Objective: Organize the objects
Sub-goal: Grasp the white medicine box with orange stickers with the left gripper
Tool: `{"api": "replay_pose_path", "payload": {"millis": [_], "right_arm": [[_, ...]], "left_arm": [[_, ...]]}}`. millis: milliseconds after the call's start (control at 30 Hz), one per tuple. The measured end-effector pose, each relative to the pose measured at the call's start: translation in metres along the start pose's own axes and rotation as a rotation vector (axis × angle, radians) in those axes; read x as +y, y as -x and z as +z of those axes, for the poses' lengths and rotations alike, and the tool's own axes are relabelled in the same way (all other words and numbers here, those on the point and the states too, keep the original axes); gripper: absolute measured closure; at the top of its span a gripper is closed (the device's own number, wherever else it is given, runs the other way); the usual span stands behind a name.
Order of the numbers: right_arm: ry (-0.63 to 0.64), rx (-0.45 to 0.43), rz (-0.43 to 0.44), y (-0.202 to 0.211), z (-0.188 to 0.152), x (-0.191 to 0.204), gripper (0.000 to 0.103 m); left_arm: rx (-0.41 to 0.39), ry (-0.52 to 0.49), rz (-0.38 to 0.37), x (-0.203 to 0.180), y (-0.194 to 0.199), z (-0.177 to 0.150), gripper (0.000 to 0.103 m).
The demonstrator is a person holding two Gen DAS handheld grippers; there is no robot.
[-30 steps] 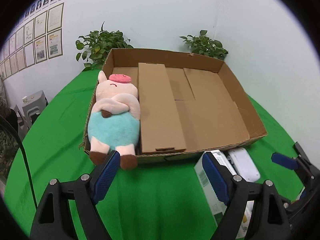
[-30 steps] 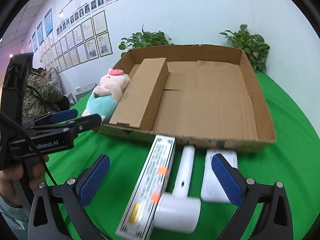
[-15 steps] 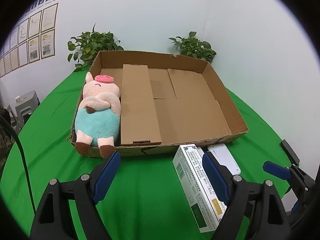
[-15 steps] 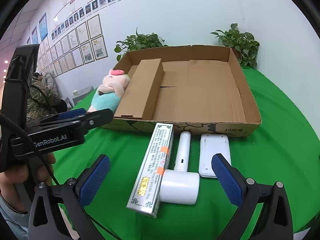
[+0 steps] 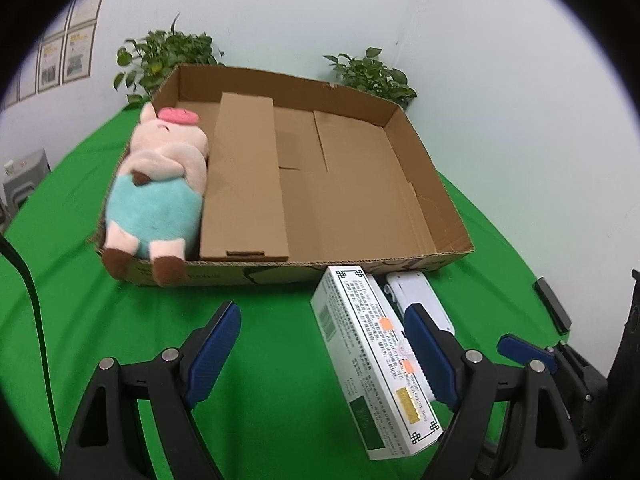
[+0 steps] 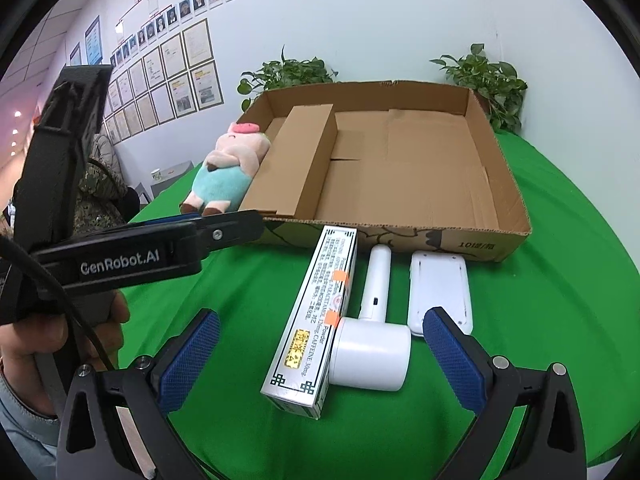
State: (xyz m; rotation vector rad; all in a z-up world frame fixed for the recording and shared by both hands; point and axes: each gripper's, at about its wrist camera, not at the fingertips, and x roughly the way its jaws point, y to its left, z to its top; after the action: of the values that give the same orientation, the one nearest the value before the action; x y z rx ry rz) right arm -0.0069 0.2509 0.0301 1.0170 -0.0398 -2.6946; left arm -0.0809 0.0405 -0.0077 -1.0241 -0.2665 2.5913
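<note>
A shallow cardboard tray sits on the green tablecloth. Inside it, a plush pig in teal lies along the left wall with its feet over the front rim, and a long closed cardboard box lies beside it; the rest of the tray floor is bare.

In front of the tray, on the cloth, lie three things side by side: a long white medicine carton, a white hair dryer touching it, and a flat white device just to the right.

The left gripper points down at the cloth with its jaws spread wide and nothing between them; its right finger overlaps the carton in the left view. The right gripper hovers with its jaws apart, framing the carton and dryer without touching them. A hand holds the left gripper's handle.

Compared with a second ago, the left view has swung right, so the carton now shows in full.
</note>
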Motion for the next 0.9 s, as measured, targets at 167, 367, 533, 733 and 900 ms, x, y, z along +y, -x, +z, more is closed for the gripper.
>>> {"api": "replay_pose_path", "payload": {"millis": [167, 367, 533, 733, 900], "right_arm": [[0.004, 0.023, 0.02, -0.011, -0.001, -0.001, 0.001], [0.002, 0.068, 0.041, -0.027, -0.01, 0.0, 0.001], [0.003, 0.111, 0.074, -0.043, -0.019, 0.005, 0.005], [0.066, 0.089, 0.055, -0.041, -0.029, 0.014, 0.019], [0.128, 0.077, 0.037, -0.039, -0.031, 0.025, 0.051]], "left_arm": [[0.056, 0.018, -0.057, 0.001, -0.019, -0.004, 0.02], [0.131, 0.012, -0.104, -0.002, -0.041, -0.007, 0.02], [0.2, -0.006, -0.157, -0.01, -0.057, -0.018, 0.021], [0.24, 0.024, -0.218, -0.008, -0.065, -0.032, 0.031], [0.236, 0.057, -0.286, -0.005, -0.063, -0.036, 0.046]]}}
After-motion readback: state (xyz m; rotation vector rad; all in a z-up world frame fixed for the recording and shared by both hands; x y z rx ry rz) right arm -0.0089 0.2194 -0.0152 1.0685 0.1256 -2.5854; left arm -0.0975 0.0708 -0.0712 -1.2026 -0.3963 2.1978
